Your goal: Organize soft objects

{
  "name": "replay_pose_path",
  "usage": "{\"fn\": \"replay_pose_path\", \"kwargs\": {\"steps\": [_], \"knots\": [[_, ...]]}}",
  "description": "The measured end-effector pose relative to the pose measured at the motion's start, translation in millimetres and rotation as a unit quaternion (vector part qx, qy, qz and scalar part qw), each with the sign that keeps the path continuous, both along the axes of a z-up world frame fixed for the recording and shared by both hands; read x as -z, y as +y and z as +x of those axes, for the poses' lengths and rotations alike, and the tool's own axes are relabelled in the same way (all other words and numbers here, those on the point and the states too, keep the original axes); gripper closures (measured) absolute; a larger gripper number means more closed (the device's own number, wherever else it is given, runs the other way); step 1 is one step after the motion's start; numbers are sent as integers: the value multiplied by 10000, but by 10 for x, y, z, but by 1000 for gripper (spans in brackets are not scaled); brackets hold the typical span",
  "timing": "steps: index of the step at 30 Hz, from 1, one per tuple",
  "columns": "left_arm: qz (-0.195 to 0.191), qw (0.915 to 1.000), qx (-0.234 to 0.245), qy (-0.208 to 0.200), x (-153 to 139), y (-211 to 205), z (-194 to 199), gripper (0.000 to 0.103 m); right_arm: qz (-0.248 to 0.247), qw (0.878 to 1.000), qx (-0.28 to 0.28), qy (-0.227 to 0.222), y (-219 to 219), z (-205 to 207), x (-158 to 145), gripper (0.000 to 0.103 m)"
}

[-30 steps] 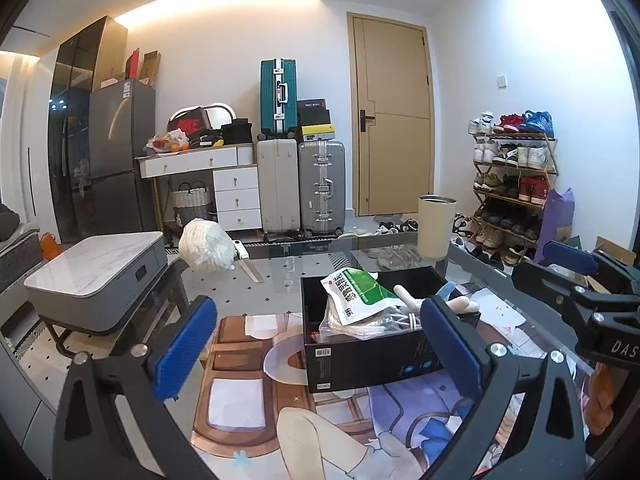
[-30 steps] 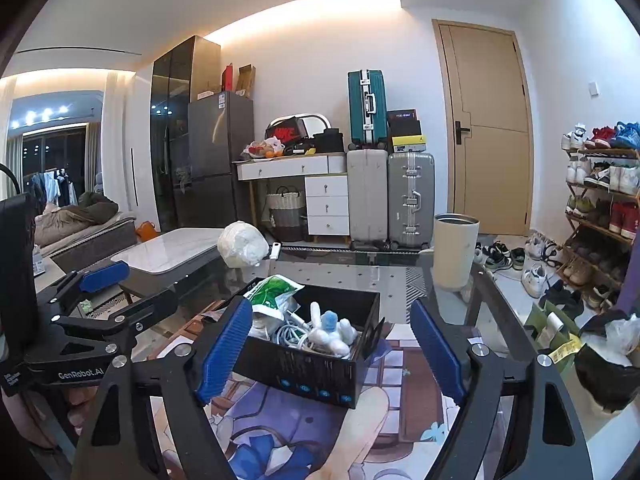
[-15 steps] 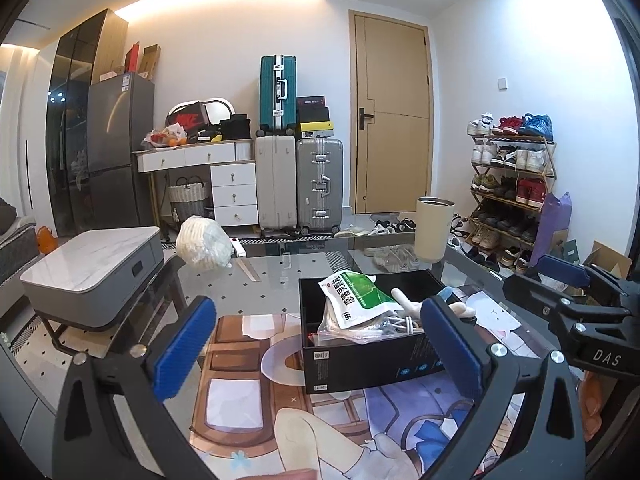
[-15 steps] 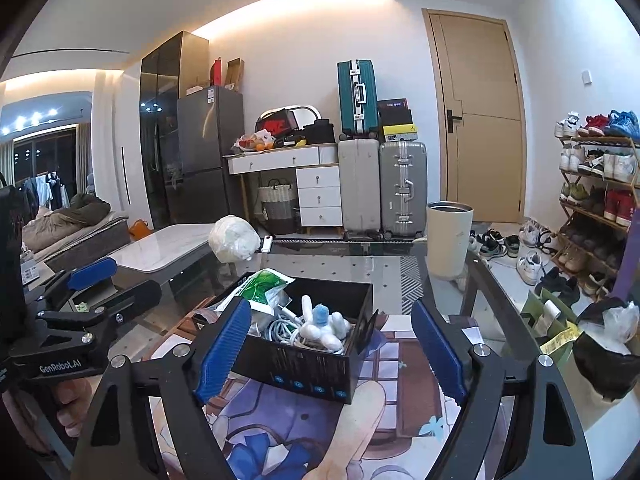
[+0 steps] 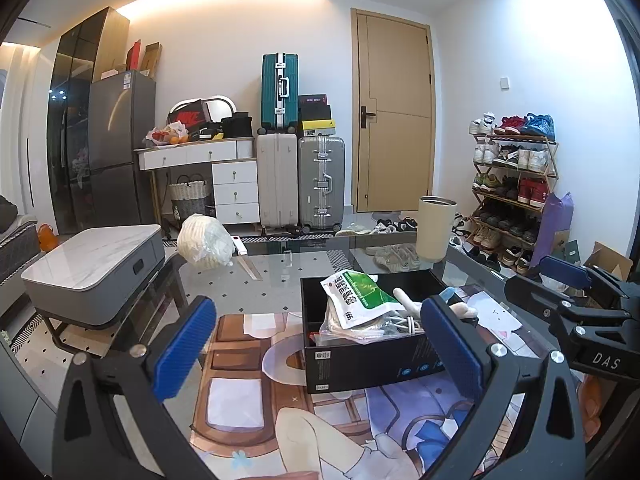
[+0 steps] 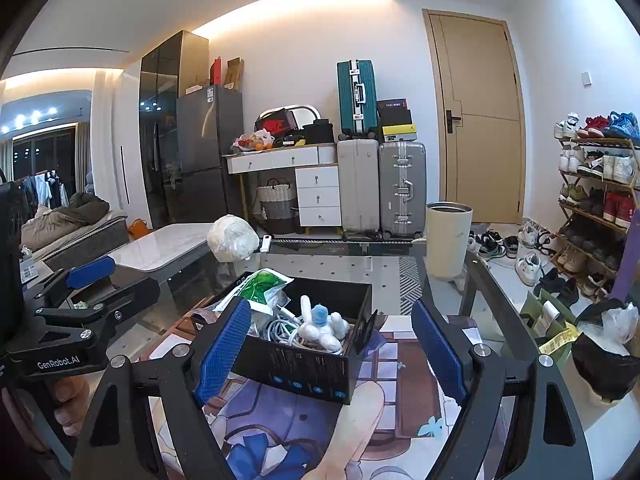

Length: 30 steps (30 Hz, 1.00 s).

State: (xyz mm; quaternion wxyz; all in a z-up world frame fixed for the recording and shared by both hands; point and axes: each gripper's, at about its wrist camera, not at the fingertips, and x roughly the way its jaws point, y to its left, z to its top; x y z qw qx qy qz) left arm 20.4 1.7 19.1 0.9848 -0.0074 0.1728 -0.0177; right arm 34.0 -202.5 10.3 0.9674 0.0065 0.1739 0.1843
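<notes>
A black open box (image 5: 372, 364) (image 6: 308, 368) sits on a printed mat on the glass table. In it lie a green-and-white packet (image 5: 358, 298) (image 6: 260, 286), white cables (image 6: 282, 328) and a white plush toy with a blue cap (image 6: 322, 326). My left gripper (image 5: 316, 352) is open and empty, hovering before the box's left part. My right gripper (image 6: 332, 352) is open and empty, hovering just before the box. Each gripper shows in the other's view: the right one (image 5: 576, 300), the left one (image 6: 80, 296).
A white crumpled plastic bag (image 5: 204, 242) (image 6: 232, 238) lies at the table's far left edge. A cream cylinder bin (image 5: 436, 228) (image 6: 448, 240) stands beyond the far right. A low marble-top table (image 5: 92, 264) is at left; a shoe rack (image 5: 516, 184) at right.
Both grippers have drifted slightly, so the box sits a little lower and nearer in the right wrist view. Both stay open and empty.
</notes>
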Motion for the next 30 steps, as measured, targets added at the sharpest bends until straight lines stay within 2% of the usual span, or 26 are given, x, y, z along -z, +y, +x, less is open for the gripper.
{"fn": "replay_pose_path", "kwargs": {"steps": [30], "knots": [[84, 9999, -61, -26, 27, -42, 6, 0, -18, 10000, -11, -51, -23, -29, -48, 19]]}}
